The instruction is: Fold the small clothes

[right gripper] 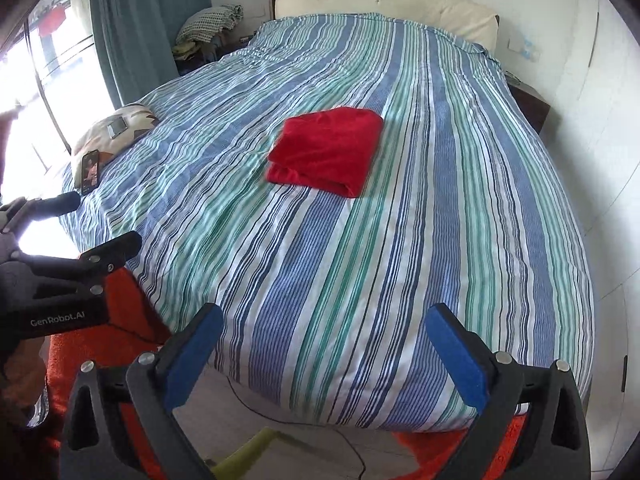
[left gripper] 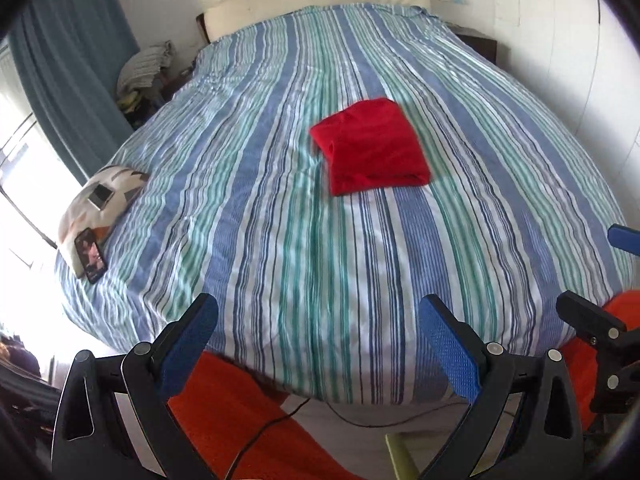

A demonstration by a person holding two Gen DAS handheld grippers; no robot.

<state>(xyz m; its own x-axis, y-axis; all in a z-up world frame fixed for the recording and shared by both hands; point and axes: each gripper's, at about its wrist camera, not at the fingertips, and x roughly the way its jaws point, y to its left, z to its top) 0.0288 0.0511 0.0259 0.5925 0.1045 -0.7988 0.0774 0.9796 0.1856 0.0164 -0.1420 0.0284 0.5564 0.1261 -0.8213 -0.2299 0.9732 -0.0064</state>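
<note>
Striped in blue, green and white, the bed [left gripper: 280,208] fills both views. An orange rug [left gripper: 240,420] lies on the floor at its foot. A red garment [left gripper: 370,146], folded into a neat square, rests near the middle of the bed. A cushion [left gripper: 100,200] at the left edge carries a phone [left gripper: 91,255]. The left gripper [left gripper: 318,344] and right gripper [right gripper: 324,350] hang over the foot, both jaws spread wide and empty, well apart from the garment.

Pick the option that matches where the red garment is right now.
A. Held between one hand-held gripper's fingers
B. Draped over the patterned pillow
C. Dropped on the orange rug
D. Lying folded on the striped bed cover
D: the red garment lies folded on the striped bed cover, clear of both hand-held grippers.
</note>
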